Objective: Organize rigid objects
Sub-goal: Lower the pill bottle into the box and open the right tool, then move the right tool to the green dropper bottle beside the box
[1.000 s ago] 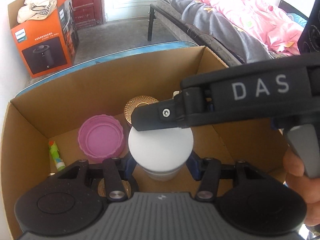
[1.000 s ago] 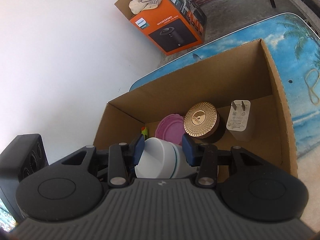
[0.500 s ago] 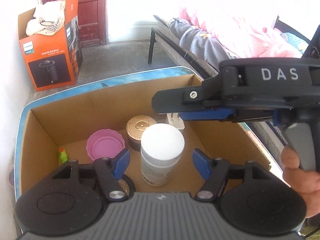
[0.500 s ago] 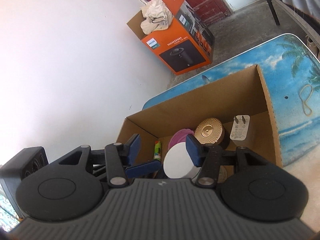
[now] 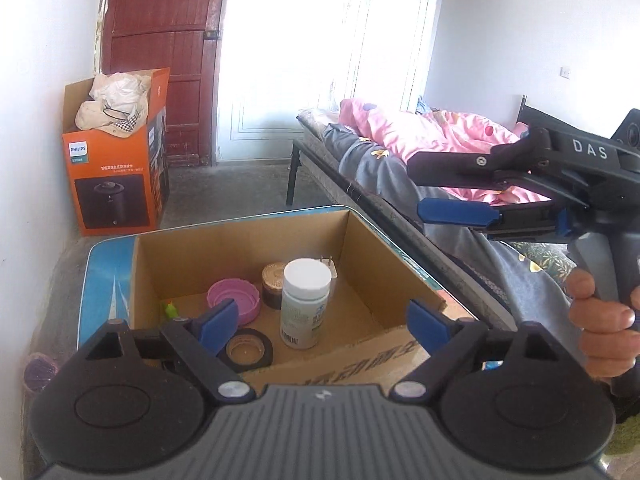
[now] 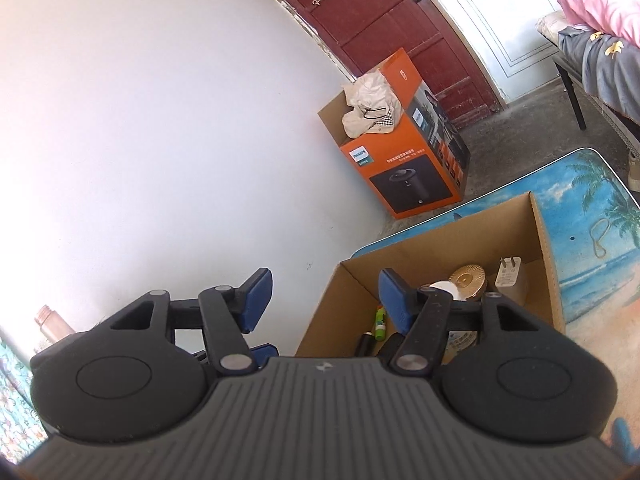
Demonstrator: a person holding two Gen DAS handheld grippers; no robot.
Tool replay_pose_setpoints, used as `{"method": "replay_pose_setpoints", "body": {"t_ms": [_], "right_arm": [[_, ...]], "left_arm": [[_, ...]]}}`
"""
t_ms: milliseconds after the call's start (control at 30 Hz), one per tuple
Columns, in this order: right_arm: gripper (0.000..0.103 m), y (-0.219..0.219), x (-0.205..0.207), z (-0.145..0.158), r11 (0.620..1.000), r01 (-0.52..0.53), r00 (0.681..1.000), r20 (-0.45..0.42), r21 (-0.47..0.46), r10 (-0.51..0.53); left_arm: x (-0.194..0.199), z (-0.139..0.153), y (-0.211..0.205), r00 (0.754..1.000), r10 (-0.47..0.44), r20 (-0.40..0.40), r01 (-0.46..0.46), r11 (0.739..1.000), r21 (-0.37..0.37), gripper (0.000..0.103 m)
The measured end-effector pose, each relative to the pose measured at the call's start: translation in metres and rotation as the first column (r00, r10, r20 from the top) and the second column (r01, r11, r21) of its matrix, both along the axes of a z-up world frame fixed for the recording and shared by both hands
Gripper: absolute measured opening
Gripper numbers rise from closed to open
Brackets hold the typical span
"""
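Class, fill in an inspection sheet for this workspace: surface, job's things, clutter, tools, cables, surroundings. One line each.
Surface: table with a beach print, carrying an open cardboard box.
Job's things: in the box, a white bottle standing upright, pink lid, gold-lidded jar, charger plug, tape roll and a small green item.
Clutter: a loop of cord on the table.
Tools: left tool and right tool both above the box, jaws opening, nothing between them.
Cables: nothing seen.
Surroundings: orange carton, red door, bed with pink quilt.
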State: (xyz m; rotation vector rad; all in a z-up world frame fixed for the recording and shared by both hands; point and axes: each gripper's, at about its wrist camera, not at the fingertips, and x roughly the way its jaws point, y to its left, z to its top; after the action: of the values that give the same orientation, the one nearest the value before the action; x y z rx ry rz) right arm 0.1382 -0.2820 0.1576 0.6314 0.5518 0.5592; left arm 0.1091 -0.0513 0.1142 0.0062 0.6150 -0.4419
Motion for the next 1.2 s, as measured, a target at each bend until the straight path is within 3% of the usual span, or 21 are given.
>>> {"method": "replay_pose_setpoints", "body": {"t_ms": [133,267,433,600,700,900,1067,1200], "right_arm": [[0.063,0.016,-0.036,-0.014,0.999,-0.046,0.998,-0.029,0.017,0.047],[0.063,0.05,-0.051,-0.041,0.994,-0.112,0.988,-0.112,-0.016,0.109],[0.063,0.098,-0.045,-0.07,0.984,-0.173,0.964,-0.214,-0.041,0.16],[0.06,0.139,-0.029,-0.079,0.976,-0.195,0.959,-0.226,-0.094,0.17],[0.052,0.161,-0.019,-0.083,0.97,-0.207,0.959,-0.223,-0.126,0.175],[0.039,0.197,-0.007,-0.091,0.952,-0.216,0.962,-0.213,-0.215,0.17],[0.029,0.218,0.003,-0.098,0.939,-0.218,0.964,-0.206,-0.265,0.166],[0.022,0.228,0.011,-0.104,0.932,-0.209,0.967,-0.205,-0.295,0.152]], "left_arm": [[-0.032,-0.012,0.02,0.998,0.059,0.022,-0.059,0.998,0.017,0.092],[-0.052,-0.028,0.04,0.99,0.135,0.048,-0.137,0.989,0.052,0.092],[-0.048,-0.056,0.058,0.973,0.228,0.014,-0.228,0.967,0.117,0.092],[-0.029,-0.085,0.064,0.961,0.278,-0.004,-0.272,0.943,0.193,0.088],[-0.017,-0.102,0.066,0.954,0.297,-0.035,-0.283,0.934,0.217,0.077],[-0.006,-0.125,0.076,0.95,0.3,-0.088,-0.281,0.943,0.177,0.06],[0.003,-0.138,0.08,0.948,0.289,-0.136,-0.27,0.953,0.139,0.035],[0.004,-0.143,0.08,0.949,0.281,-0.14,-0.265,0.956,0.122,0.03]]}}
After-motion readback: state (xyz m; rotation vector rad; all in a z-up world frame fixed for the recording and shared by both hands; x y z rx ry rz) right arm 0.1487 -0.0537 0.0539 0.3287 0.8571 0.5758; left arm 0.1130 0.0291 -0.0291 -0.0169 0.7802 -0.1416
